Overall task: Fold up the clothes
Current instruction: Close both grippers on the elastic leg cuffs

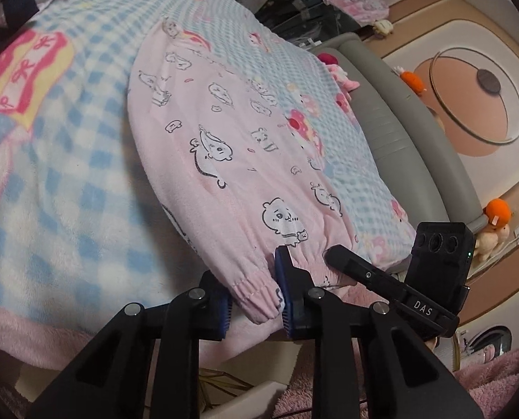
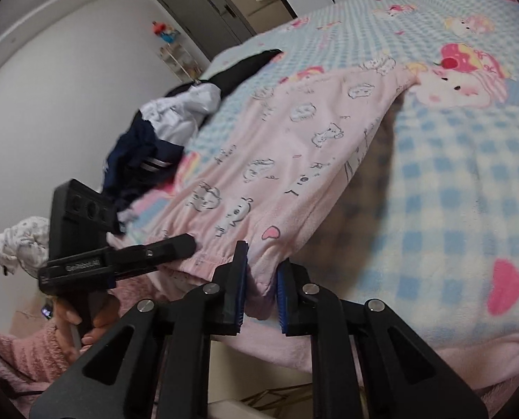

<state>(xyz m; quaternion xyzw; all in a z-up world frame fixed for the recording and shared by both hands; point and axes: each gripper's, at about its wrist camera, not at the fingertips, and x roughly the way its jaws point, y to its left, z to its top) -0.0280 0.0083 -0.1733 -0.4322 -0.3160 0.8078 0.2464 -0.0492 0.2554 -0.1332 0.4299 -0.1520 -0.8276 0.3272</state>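
While the left hand-held gripper [image 1: 254, 291] is pinching the elastic cuff of the pink cartoon-print pyjamas [image 1: 224, 146] and the right hand-held gripper [image 2: 261, 291] is clamping their hem, the garment is stretching toward 12 o'clock over a blue-checked blanket [image 2: 451, 188] on the bed, dark clothes [image 2: 144, 150] lying at 10 o'clock.

The near edge of the bed [image 2: 434, 209] is being left open on the checked blanket [image 1: 67, 174] beside the pink pyjama garment [image 1: 224, 160]. In the right wrist view, the far corner is being blocked by a heap of dark and white clothes [image 2: 161, 139]. In the left wrist view, the bed's other side is being hemmed in by a grey padded rail [image 1: 392, 115] and plush toys [image 1: 340, 70].
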